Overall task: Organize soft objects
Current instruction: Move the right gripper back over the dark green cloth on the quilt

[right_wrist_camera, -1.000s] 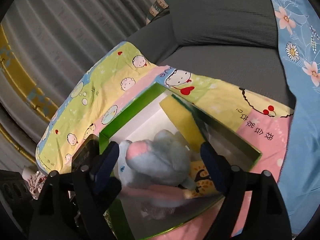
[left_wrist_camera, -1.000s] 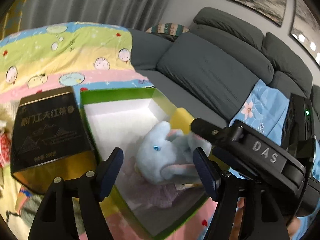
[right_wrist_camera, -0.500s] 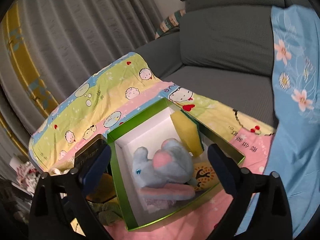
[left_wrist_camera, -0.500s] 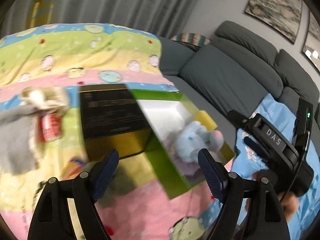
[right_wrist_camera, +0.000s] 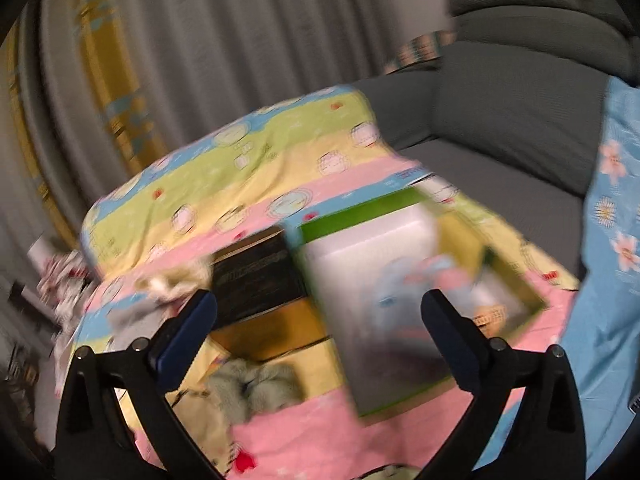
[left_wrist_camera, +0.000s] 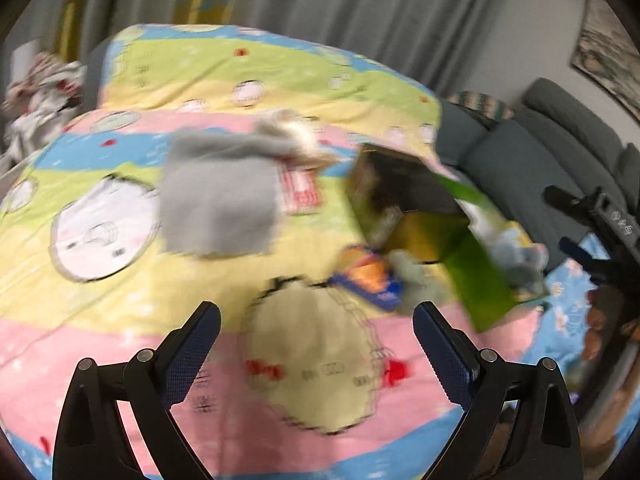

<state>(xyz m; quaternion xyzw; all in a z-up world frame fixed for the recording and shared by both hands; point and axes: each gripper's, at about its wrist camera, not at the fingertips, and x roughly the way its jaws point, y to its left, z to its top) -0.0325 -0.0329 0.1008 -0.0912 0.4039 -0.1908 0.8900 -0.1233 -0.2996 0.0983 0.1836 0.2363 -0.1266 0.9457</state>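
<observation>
While both views are smeared by blur, I can still count what lies around the one green box: one blue plush elephant inside it, one black and gold box touching its left wall, one grey-green soft lump on the blanket just in front of that black box, one grey cloth further left of the green box, and one small blue and orange thing near the box's front corner, too blurred for me to name. All of this rests on one cartoon-printed blanket in pink, yellow, green and blue, with one grey sofa behind the box and one flowered blue cloth to its right. My left gripper hangs over the blanket well to the left of the green box, pointing down at a bare printed circle, its fingers spread wide with nothing between them; they have just been opening. My right gripper is tilted down towards the green box, its fingers equally wide apart and clear of the elephant, which shows between them but untouched; they too have just been opening. In the left view my right gripper's black body and the hand holding it sit right of the box.
</observation>
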